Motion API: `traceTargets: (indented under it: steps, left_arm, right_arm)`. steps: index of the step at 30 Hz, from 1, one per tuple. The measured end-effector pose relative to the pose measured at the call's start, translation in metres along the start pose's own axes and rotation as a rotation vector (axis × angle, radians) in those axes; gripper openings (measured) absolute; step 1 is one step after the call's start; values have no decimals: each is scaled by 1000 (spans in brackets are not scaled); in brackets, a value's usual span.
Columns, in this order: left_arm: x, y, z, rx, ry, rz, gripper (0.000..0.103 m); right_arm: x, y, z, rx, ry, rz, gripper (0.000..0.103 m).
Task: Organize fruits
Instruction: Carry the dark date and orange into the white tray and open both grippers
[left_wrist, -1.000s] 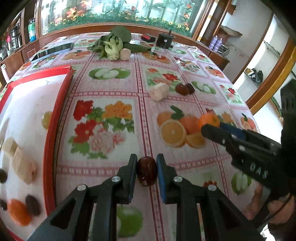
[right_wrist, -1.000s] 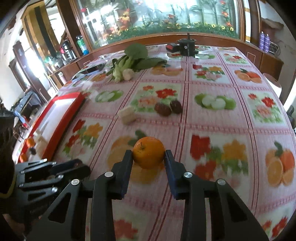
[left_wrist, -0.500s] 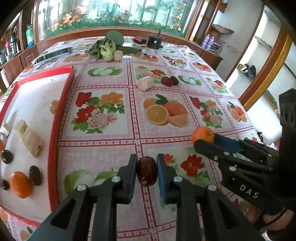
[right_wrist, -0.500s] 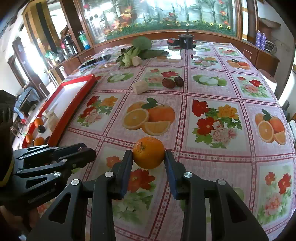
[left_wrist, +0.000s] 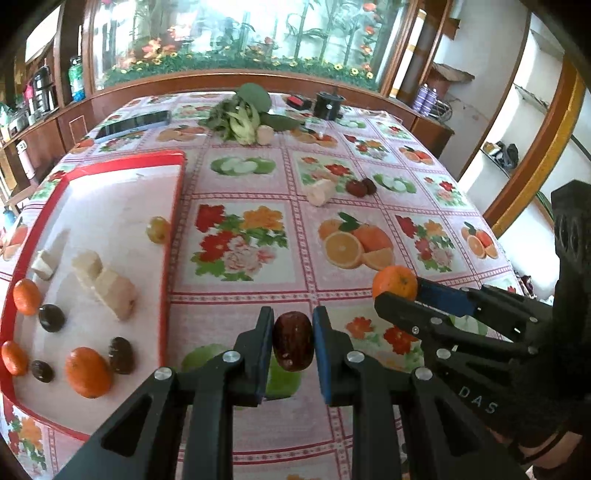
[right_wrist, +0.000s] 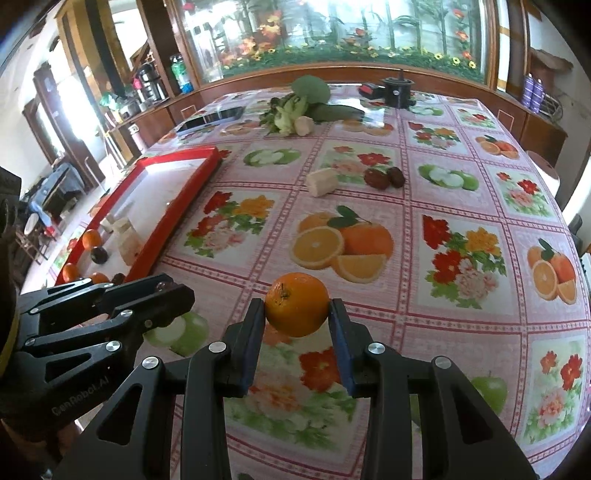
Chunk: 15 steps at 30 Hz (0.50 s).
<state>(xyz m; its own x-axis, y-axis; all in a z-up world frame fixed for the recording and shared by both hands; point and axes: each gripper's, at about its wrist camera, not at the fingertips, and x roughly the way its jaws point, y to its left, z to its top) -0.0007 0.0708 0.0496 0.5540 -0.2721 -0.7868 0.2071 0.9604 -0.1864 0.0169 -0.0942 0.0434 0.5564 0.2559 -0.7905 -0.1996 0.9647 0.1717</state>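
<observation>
My left gripper (left_wrist: 293, 341) is shut on a dark red date (left_wrist: 293, 340), held above the tablecloth just right of the red-rimmed white tray (left_wrist: 173, 206). My right gripper (right_wrist: 296, 310) is shut on a small orange (right_wrist: 296, 303); the left wrist view shows that orange (left_wrist: 394, 282) to the right of my left gripper. The tray holds several oranges (left_wrist: 88, 371), dark dates (left_wrist: 121, 354) and pale banana pieces (left_wrist: 112, 291). On the cloth farther off lie a banana piece (right_wrist: 322, 181) and two dates (right_wrist: 386, 178).
A bunch of leafy greens (left_wrist: 242, 118), a phone (left_wrist: 135, 123) and a black round container (left_wrist: 328, 105) sit at the table's far end. The table's right edge (right_wrist: 569, 229) drops off toward the floor. Wooden cabinets and a flower display stand behind.
Both grippers pulled back toward the near edge and rose a little with their fruit. More of the tray and its fruit now shows on the left.
</observation>
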Motion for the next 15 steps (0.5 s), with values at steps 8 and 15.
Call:
traceTargets:
  steps: [8, 15]
  left_arm:
    - [-13, 24, 8, -33, -32, 20, 24]
    - [-22, 55, 17, -65, -53, 60, 24]
  right_arm:
    - [7, 31, 13, -39, -6, 31, 35]
    - [12, 62, 30, -70, -20, 65, 35]
